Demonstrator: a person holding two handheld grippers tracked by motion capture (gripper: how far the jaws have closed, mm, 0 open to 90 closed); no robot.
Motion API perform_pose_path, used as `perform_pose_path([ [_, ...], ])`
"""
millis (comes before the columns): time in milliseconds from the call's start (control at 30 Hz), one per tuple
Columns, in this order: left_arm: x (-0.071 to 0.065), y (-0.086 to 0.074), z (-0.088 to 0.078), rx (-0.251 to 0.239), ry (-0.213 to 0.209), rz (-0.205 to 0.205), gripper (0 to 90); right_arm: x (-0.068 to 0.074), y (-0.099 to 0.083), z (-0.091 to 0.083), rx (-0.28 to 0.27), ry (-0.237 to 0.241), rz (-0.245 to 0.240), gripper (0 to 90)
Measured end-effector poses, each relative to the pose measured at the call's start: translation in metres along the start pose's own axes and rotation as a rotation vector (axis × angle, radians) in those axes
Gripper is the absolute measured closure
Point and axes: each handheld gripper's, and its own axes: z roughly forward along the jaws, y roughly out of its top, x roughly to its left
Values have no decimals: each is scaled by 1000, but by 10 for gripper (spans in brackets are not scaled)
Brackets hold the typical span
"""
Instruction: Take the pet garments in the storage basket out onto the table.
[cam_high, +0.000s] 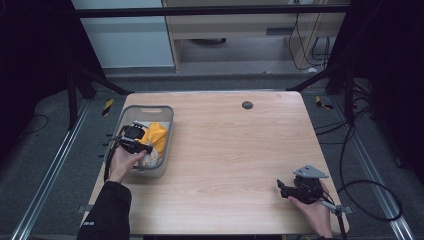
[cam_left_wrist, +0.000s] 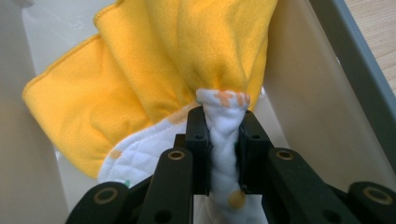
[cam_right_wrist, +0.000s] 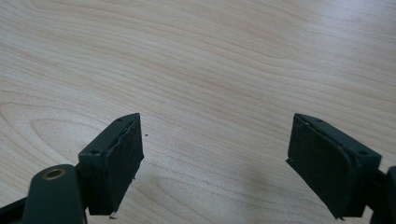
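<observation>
At the left side of the table (cam_high: 225, 150) stands a grey bin (cam_high: 165, 131) holding a yellow cloth (cam_high: 156, 135) and a white quilted cloth (cam_left_wrist: 224, 140) with orange spots. The left gripper (cam_high: 134, 139) reaches into the bin, its jaws pressed together on a bunched fold of the white cloth; the yellow cloth drapes just above and behind that fold, touching it, and spreads toward the bin's pale inner wall. A small dark round disc (cam_high: 247, 105) lies near the table's far edge. At the right, near the front corner, the right gripper (cam_high: 287, 190) rests low over bare wood, its jaws spread wide with nothing between them.
</observation>
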Motion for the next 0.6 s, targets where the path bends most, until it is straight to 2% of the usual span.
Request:
perform_pose_path([
  [267,5,-2,-14,-30,5,-24,795,0,0,0,2,-1,0,179],
  [367,7,-3,-25,-61,7,-36,797,0,0,0,1,-3,0,179],
  [600,9,-2,-46,-110,16,-30,801,0,0,0,2,-5,0,178],
])
